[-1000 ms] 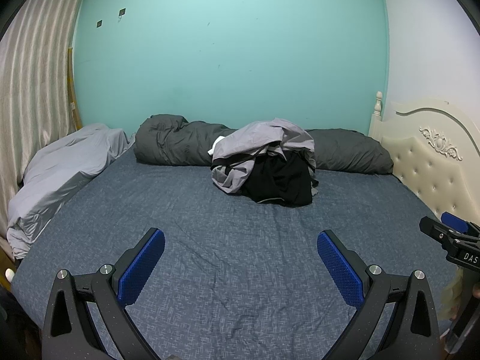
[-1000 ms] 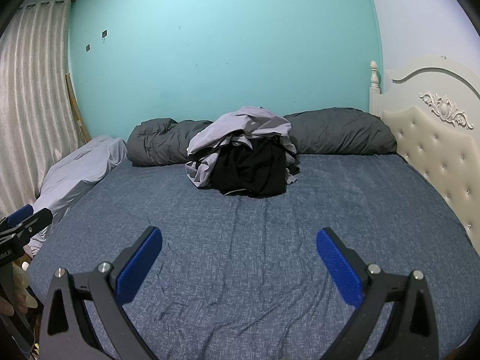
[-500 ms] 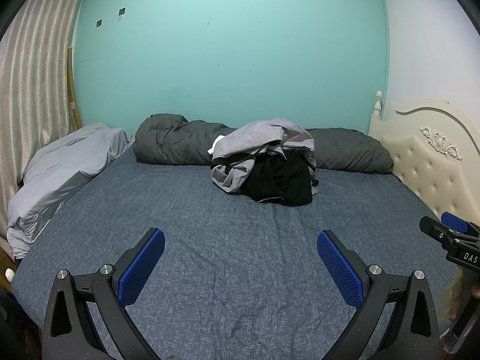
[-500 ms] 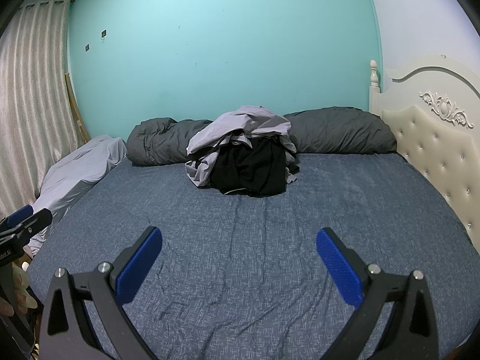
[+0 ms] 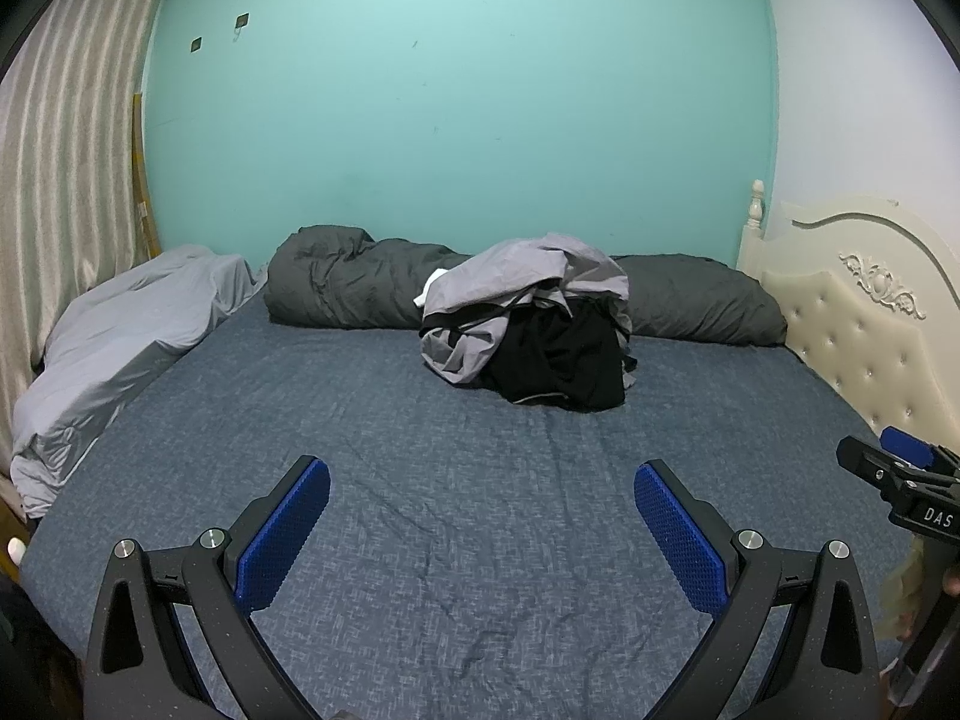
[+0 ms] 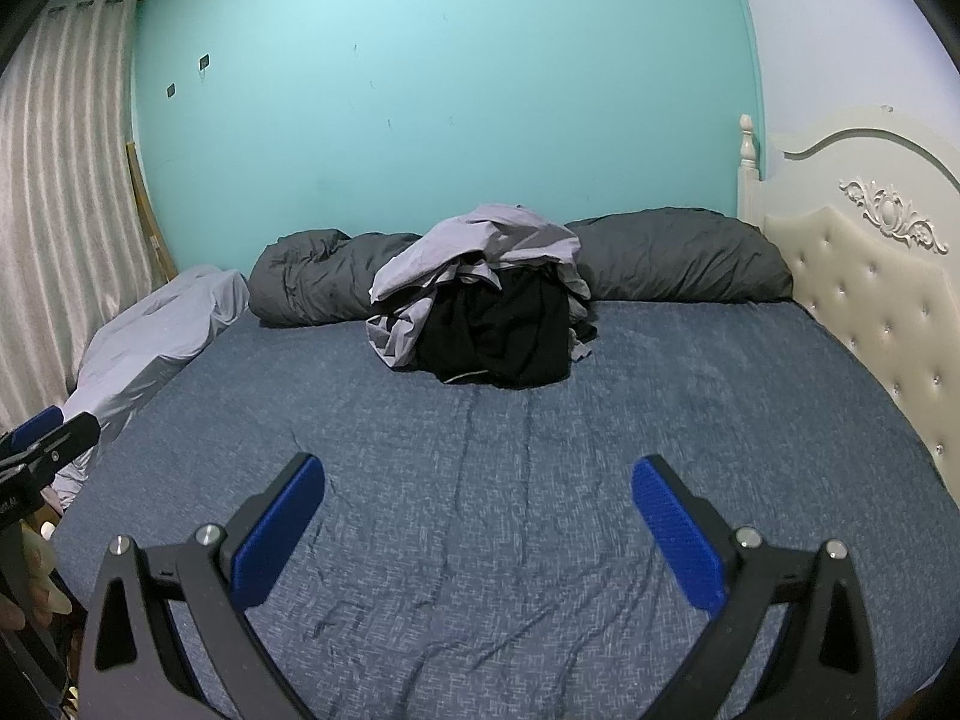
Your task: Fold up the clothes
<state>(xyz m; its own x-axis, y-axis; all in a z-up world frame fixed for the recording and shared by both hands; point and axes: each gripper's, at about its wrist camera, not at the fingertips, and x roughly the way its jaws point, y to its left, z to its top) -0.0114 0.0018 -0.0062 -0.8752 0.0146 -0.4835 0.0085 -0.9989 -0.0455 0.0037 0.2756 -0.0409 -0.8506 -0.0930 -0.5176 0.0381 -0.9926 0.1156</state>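
Note:
A crumpled pile of clothes lies at the far middle of the bed, light grey garments on top and a black garment at its front. My left gripper hovers open over the near part of the mattress, well short of the pile, with nothing between its blue pads. My right gripper is likewise open and empty, at a similar distance. Each gripper shows at the edge of the other's view: the right one and the left one.
The blue-grey sheet covers the bed. A dark grey rolled duvet lies along the teal wall behind the pile. A light grey cover is bunched at the left edge. A cream tufted headboard bounds the right side; curtains hang left.

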